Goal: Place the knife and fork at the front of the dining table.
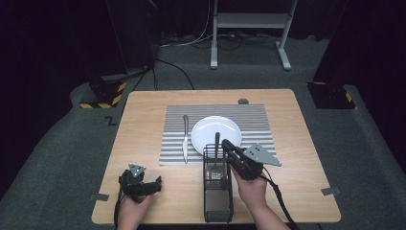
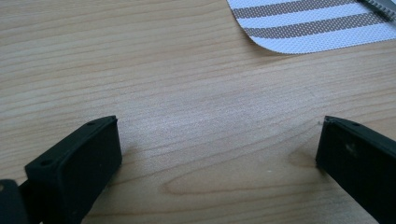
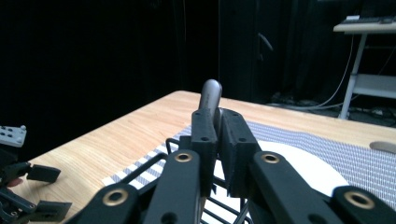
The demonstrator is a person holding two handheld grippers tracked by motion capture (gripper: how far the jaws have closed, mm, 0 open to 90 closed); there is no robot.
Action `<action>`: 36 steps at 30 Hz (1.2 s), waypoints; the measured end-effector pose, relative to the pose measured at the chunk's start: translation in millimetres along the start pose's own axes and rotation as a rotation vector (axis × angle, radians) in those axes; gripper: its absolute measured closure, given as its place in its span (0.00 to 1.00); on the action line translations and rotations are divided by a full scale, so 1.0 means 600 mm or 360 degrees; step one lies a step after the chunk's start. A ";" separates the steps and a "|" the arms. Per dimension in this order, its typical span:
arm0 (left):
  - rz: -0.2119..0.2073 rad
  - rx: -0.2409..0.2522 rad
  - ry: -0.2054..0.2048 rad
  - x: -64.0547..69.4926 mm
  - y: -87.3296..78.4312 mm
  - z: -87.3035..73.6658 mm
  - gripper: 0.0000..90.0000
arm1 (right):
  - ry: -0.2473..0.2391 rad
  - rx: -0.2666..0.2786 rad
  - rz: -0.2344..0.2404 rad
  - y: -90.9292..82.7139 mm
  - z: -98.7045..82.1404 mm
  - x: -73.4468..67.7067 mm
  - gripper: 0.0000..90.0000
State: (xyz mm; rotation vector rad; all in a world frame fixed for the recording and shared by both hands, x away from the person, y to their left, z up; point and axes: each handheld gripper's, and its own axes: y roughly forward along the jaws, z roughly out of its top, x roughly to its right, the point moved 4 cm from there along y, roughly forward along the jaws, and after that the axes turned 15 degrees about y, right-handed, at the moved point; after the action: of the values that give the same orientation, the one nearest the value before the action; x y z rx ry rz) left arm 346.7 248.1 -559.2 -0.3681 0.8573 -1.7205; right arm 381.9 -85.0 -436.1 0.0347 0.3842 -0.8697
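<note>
A grey-handled utensil stands upright in a black wire basket near the table's front edge. My right gripper is shut on its handle. In the right gripper view the pads press on both sides of the rounded handle, whose tip pokes above them. The utensil's lower end is hidden inside the basket. A white plate lies on a striped placemat, with a knife to its left. My left gripper rests open on the bare wood at the front left, with nothing between its fingers.
A small dark object lies at the table's far edge. One corner of the placemat reaches in ahead of the left gripper. The basket's rim sits just below the right gripper. A desk frame stands on the floor beyond the table.
</note>
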 end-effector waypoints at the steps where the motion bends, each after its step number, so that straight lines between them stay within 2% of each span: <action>1: 0.0000 0.0000 0.0000 0.000 0.000 0.000 0.00 | -0.0004 0.0011 0.0013 -0.002 0.002 -0.002 0.97; 9: 0.0001 0.0000 0.0000 0.000 0.000 0.000 0.00 | -0.0034 0.0022 0.0058 -0.007 0.009 -0.016 0.98; 16: 0.0001 0.0000 -0.0001 0.000 0.000 0.000 0.00 | -0.0053 0.0061 0.0067 -0.011 0.023 -0.022 0.99; 28: 0.0001 0.0000 0.0000 0.000 0.000 0.000 0.00 | -0.0107 0.0224 0.0119 -0.027 0.065 -0.047 0.99; 36: 0.0001 0.0000 0.0000 0.000 0.000 0.000 0.00 | -0.0104 0.0368 0.0146 -0.048 0.116 -0.058 0.99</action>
State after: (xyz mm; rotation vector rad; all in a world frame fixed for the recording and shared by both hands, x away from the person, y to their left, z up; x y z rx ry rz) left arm 346.7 248.1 -559.2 -0.3681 0.8573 -1.7200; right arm 361.9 -91.0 -355.6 0.2351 0.2180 -0.8191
